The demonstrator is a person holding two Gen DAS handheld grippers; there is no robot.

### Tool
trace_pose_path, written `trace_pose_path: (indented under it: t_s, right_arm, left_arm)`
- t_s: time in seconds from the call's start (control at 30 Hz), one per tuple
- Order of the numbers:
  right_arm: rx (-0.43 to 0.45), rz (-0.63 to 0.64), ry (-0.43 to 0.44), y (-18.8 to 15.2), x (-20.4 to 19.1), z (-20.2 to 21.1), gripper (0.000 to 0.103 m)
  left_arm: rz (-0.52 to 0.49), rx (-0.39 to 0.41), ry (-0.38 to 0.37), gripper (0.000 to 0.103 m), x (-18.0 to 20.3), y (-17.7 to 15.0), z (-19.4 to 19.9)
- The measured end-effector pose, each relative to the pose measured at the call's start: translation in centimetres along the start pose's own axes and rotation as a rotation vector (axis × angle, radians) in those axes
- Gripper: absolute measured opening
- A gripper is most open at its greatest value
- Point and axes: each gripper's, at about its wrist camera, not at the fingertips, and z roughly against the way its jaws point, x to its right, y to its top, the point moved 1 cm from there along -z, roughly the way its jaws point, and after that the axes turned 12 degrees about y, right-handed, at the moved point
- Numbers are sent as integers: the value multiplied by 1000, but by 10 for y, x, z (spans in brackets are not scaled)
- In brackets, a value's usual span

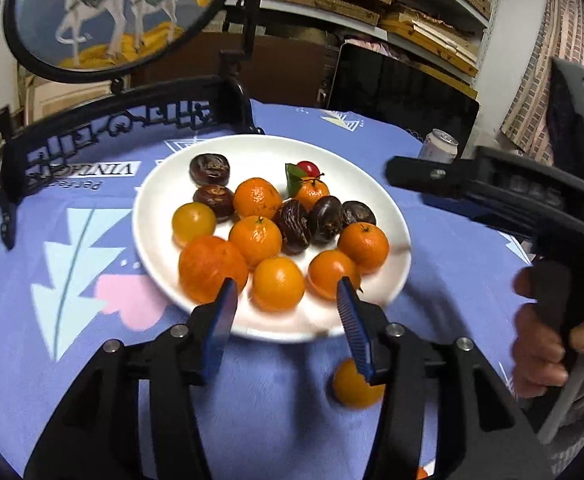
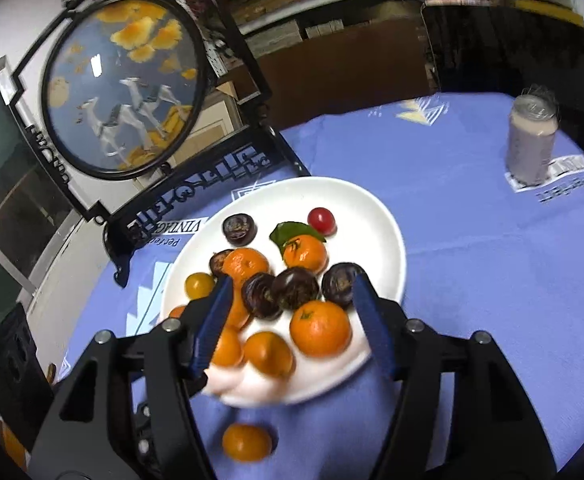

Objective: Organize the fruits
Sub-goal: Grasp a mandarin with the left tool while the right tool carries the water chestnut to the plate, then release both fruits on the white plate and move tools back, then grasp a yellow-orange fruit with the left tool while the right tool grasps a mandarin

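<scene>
A white plate [image 1: 388, 216] on the blue tablecloth holds several oranges, several dark brown fruits [image 1: 292, 226], a yellow fruit [image 1: 193, 222] and a small red one [image 1: 308, 168]. The plate shows in the right wrist view [image 2: 388, 240] too. One loose orange [image 1: 354, 388] lies on the cloth in front of the plate; it also shows in the right wrist view [image 2: 247, 442]. My left gripper [image 1: 288, 294] is open and empty above the plate's near edge. My right gripper [image 2: 290, 292] is open and empty above the plate; its body shows at the right of the left wrist view [image 1: 492, 188].
A black ornamental stand with a round deer picture [image 1: 104, 12] stands behind the plate at the left. A drink can [image 2: 532, 144] stands on the cloth at the far right. Shelves with boxes and a dark panel [image 1: 404, 84] lie beyond the table.
</scene>
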Motion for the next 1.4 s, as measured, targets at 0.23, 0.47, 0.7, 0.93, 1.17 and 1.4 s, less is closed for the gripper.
trace_pose_path:
  t_s: [0.23,0.47,0.7,0.93,1.17,1.4]
  right_arm:
    - [36,52,-12,-56,-13,68,73]
    - [-70,83,13,-133,-21,82,74]
    - [-203,288,-13,-172,-62,52,74]
    - [-234,314,-1,-180,-68,44,72]
    - [-268,288,10,-180,-66,34,58]
    - [-290,275,21,-181,-67,30,45]
  left_arm:
    - [-53,35,73,61,6,-38,30]
    - [15,65,158,61,-21,-59,54]
    - [99,35,201,61,-45,-68,56]
    - [84,27,191,61,-39,-68,55]
    - [66,19,193,61,-35,-69,53]
    - [38,8,188,61,-29,-71,50]
